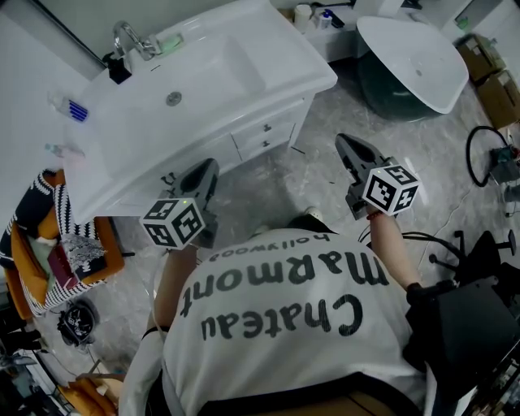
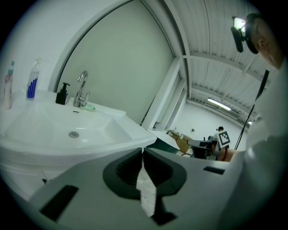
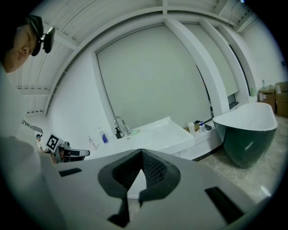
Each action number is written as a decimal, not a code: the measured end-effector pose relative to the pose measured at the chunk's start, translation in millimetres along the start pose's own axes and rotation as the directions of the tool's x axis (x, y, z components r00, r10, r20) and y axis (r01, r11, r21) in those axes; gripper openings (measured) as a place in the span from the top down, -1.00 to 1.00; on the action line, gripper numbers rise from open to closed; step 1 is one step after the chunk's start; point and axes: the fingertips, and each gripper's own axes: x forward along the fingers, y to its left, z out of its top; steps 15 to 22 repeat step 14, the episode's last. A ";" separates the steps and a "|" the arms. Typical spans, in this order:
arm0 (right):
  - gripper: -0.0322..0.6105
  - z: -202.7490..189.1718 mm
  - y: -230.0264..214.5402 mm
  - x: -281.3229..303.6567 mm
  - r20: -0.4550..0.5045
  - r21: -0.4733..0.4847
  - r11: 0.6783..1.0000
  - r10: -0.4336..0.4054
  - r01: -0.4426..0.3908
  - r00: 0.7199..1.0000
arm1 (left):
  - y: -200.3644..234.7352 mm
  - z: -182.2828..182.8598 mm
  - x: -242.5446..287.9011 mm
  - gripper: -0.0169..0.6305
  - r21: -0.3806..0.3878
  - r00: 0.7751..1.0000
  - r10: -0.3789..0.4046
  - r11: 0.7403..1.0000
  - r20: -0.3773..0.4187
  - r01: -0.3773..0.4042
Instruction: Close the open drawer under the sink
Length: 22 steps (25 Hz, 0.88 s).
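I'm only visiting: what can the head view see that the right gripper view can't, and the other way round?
Only the head view shows the drawer fronts under the sink, the striped cloth at the left and the floor cables. Only the right gripper view shows the tall pale wall panel and a ceiling beam. Both show the white sink, its faucet, the bathtub and the left tool.
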 end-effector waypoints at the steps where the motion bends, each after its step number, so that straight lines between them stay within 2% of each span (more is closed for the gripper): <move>1: 0.87 0.0 0.3 0.1 0.000 0.002 1.000 0.001 -0.001 1.000 | 0.4 -0.4 -0.2 0.89 0.000 1.000 0.001 1.000 -0.001 -0.001; 22: 0.87 -5.4 8.0 -1.2 -0.004 0.007 1.000 -0.005 0.005 1.000 | 6.2 0.1 -5.3 0.89 -0.005 1.000 -0.006 1.000 0.005 0.006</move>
